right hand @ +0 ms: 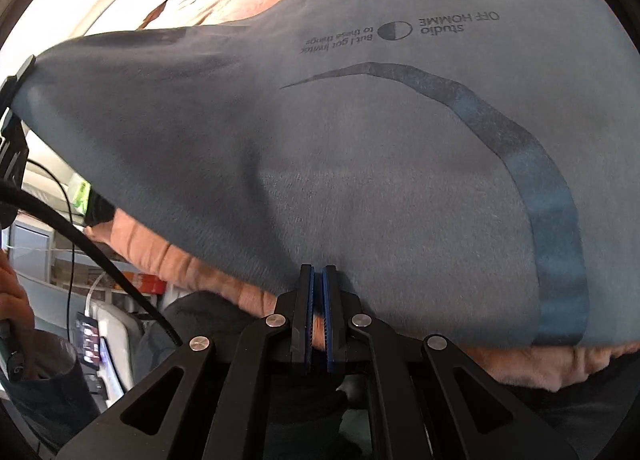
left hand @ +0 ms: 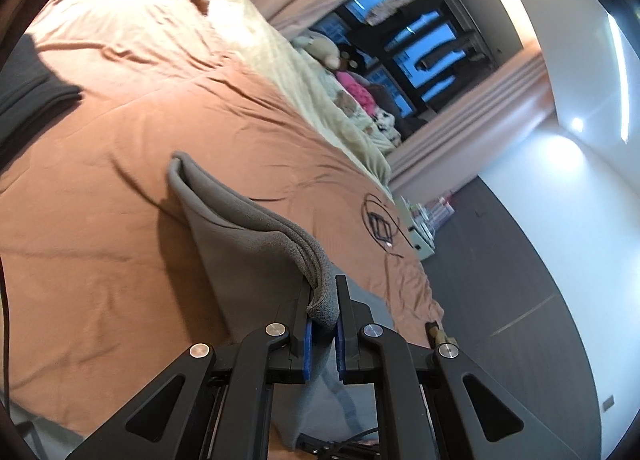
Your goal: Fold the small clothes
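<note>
The left gripper [left hand: 324, 302] clamps a bunched edge of the grey-blue T-shirt [left hand: 240, 236], lifted above the brown bedspread [left hand: 100, 180]; that thick roll could slip free. The right gripper [right hand: 319, 280] pinches the hem, which may tug loose.

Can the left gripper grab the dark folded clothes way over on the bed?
Probably not right now. The left gripper has its jaws shut on the grey shirt, and the dark folded clothes lie far across the brown bedspread.

Bedroom, evening light.
Rust-brown bed cover [left hand: 120, 148], cream blanket [left hand: 304, 80] along its far edge, pink curtains [left hand: 480, 108] around a dark window [left hand: 420, 56], grey floor [left hand: 500, 260], white wall [left hand: 580, 200].
</note>
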Available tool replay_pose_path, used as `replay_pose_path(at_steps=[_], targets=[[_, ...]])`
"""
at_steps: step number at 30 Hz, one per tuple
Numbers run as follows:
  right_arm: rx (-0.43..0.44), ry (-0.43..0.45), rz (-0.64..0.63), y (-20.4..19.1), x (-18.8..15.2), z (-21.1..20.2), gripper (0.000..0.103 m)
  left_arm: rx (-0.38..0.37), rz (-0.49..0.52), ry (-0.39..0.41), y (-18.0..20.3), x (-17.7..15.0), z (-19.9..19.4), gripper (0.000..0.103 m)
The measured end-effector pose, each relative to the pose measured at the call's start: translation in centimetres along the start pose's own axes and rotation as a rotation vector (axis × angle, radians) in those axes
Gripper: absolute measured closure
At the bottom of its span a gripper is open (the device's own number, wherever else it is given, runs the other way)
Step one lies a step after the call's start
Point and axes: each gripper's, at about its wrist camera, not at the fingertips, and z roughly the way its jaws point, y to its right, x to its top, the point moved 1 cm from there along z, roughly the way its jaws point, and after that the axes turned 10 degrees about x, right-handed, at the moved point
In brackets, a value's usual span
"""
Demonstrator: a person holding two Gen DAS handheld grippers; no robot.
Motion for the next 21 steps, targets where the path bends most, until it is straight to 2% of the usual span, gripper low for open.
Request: replay_pose_path(at_steps=[10, 12, 13, 14, 16, 21], targets=[[0.01, 0.152, -0.005, 1.7, 0.9, -8.9, 0.101, -0.049, 0.135, -0.058, 7.9, -0.5, 2.4, 0.095], [0.01, 0.167, -0.027, 1.8, 0.7, -10.6, 0.097, -0.057, 0.154, -0.068, 9.1, -0.8, 2.8, 0.095], [0.007, 0.175, -0.036, 1.9, 0.6, -11.3, 0.087, -0.061, 0.166, -0.076, 9.8, -1.0, 3.1, 0.095], [0.004, 0.185, -0.043, 2.0, 0.5, -12.1, 0.067, -0.063, 0.174, -0.082, 10.2, -1.2, 3.3, 0.095], [0.001, 0.216, -0.053, 2.5, 0.1, -13.7, 0.042, -0.065, 0.194, -0.1, 11.5, -1.8, 4.0, 0.095], [0.0, 0.269, -0.04, 4.1, -1.4, -16.8, 0.041, -0.069, 0.244, -0.148, 13.9, -3.6, 5.7, 0.095]])
